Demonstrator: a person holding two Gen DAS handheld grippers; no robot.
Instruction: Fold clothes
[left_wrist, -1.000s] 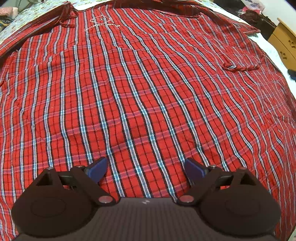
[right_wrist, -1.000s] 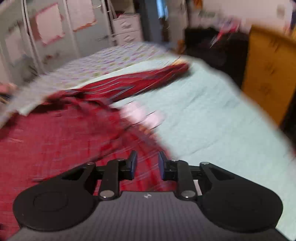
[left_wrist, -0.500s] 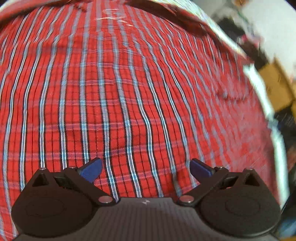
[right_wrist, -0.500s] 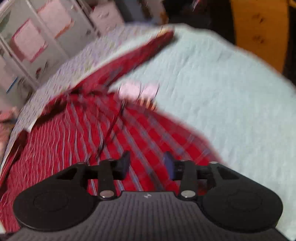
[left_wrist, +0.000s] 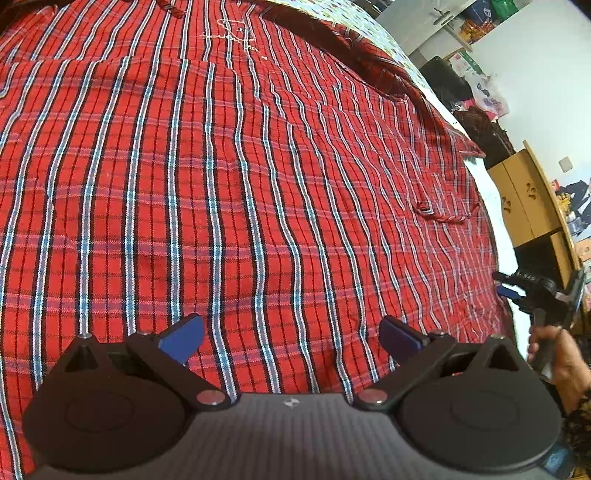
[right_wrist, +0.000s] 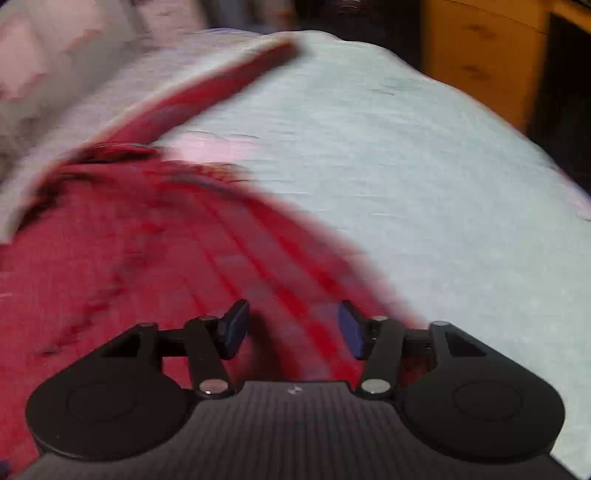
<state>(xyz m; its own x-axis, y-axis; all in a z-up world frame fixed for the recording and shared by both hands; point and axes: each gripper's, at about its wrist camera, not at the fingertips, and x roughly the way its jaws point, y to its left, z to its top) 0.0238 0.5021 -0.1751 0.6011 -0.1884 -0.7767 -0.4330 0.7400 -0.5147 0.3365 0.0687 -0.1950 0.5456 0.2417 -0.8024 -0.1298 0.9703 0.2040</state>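
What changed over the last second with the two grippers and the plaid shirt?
The right gripper swung down toward the shirt's edge by the pale bedcover; its jaws opened, then narrowed again, gripping nothing. The left gripper shifted over the shirt, jaws wide open throughout. The shirt stayed spread flat.

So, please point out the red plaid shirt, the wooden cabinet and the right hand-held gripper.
red plaid shirt (left_wrist: 258, 184): left wrist view, middle of the spread cloth.
wooden cabinet (left_wrist: 528, 199): left wrist view, its door front.
right hand-held gripper (right_wrist: 291, 328): right wrist view, midway between its fingertips.
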